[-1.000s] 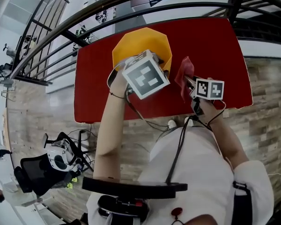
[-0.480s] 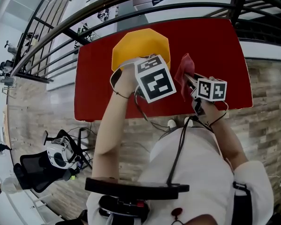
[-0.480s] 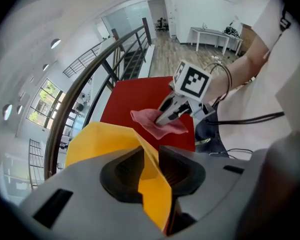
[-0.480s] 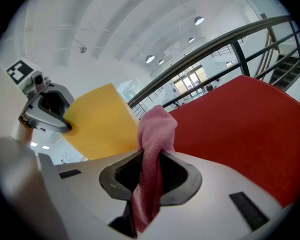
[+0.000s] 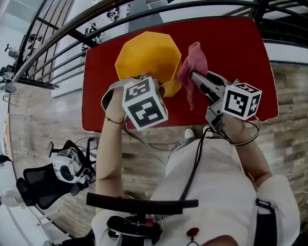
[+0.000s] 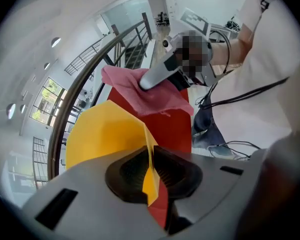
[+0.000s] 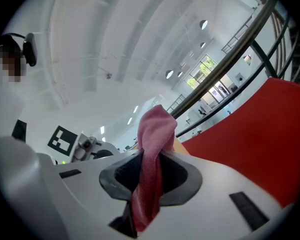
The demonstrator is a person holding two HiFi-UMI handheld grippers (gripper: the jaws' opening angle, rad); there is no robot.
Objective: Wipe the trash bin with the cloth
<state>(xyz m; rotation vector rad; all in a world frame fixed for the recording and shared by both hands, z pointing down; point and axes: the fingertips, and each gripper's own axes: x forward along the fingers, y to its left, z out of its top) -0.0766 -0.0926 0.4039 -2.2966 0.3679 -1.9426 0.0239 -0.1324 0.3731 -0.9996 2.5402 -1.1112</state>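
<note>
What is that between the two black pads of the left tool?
The yellow bin, by its wall. The left gripper has just been closing its jaws, and its pads now pinch that wall. The left gripper view shows it.

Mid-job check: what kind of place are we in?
Probably an upper landing in a large office or lab building. The red table stands beside a curved railing, a high white ceiling carries round lights, and an office chair sits on the wood-look floor.

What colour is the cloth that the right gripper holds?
Pink. The cloth shows best in the right gripper view, hanging between the jaws.
</note>
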